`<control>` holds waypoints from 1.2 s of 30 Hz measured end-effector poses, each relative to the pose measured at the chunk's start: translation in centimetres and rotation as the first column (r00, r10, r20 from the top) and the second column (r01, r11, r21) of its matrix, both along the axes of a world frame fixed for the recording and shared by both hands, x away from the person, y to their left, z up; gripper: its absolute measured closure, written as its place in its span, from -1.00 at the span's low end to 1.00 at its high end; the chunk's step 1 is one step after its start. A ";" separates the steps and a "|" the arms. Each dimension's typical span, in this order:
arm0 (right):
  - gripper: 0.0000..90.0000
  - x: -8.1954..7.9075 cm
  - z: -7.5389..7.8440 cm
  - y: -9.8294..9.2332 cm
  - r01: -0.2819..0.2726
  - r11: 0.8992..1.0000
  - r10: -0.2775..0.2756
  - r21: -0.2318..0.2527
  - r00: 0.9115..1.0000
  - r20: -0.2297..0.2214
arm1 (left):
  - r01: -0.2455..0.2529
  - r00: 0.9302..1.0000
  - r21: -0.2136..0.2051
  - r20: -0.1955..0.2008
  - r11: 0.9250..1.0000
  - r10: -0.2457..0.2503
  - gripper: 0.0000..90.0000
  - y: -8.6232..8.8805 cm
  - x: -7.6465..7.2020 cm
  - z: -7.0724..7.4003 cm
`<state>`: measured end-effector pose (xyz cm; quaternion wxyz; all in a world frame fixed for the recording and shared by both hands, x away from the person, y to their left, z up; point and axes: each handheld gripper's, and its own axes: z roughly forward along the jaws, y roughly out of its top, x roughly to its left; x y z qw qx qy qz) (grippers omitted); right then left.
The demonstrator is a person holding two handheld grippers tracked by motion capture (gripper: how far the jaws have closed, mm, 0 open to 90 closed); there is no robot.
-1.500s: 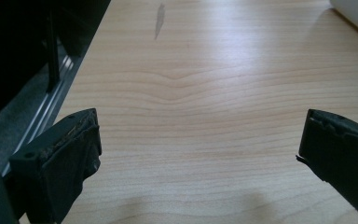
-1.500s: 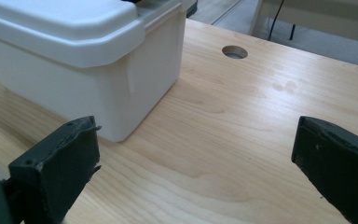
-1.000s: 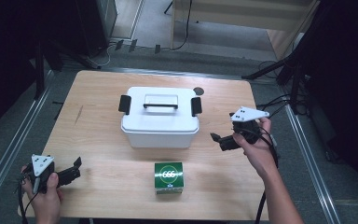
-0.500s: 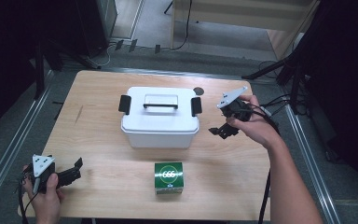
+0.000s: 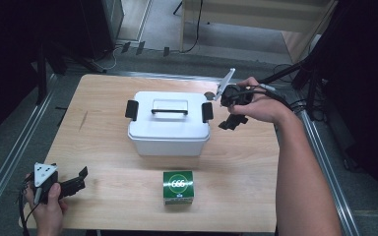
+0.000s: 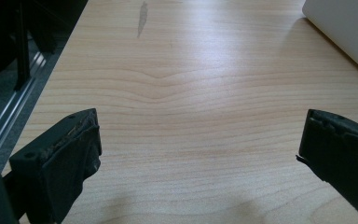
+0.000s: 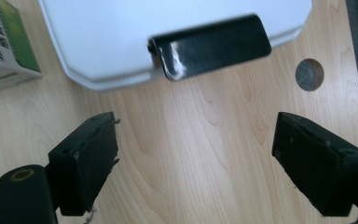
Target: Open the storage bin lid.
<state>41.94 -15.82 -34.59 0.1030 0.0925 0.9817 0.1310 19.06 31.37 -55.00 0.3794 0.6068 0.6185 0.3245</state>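
Two tongs gaping, right tongs (image 5: 230,119) just narrowing, empty, beside white box (image 5: 169,129) latch (image 7: 209,45), left tongs (image 5: 77,181) near table (image 5: 236,162) edge.

A pale wooden tabletop (image 5: 108,98) with rounded corners and a visible grain stands in the middle of a dim room; a small dark streak (image 6: 142,17) marks the wood toward its left side, and a round dark grey plug (image 7: 309,74) sits in a hole near the far right corner. Along the left and right sides of the tabletop run grey metal rails (image 5: 11,160). The floor (image 5: 157,29) is grey, with black cables (image 5: 194,34) trailing across it at the far side. Beyond it stands light wooden furniture (image 5: 256,14). Dark black stands (image 5: 44,64) and deep shadow fill both far corners. Light falls from above.
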 end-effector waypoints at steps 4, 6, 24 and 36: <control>-0.67 0.3 0.4 1.4 -0.019 0.999 0.019 -0.048 1.000 -0.006 | 0.007 1.000 0.020 -0.003 1.000 -0.006 -1.00 -0.2 0.0 0.0; -0.66 0.4 0.6 2.1 -0.037 0.998 0.037 -0.057 0.999 -0.004 | 0.006 1.000 0.024 -0.003 1.000 -0.006 -1.00 -0.3 0.0 0.0; -0.46 0.8 1.4 8.3 -0.105 0.993 0.104 -0.061 0.994 -0.013 | -0.004 1.000 0.024 0.009 1.000 0.004 -1.00 -0.3 -0.2 0.0; -0.41 0.6 0.4 12.1 -0.121 0.990 0.120 -0.077 0.992 -0.026 | 0.000 1.000 0.016 0.005 1.000 0.000 -1.00 -0.2 -0.1 0.0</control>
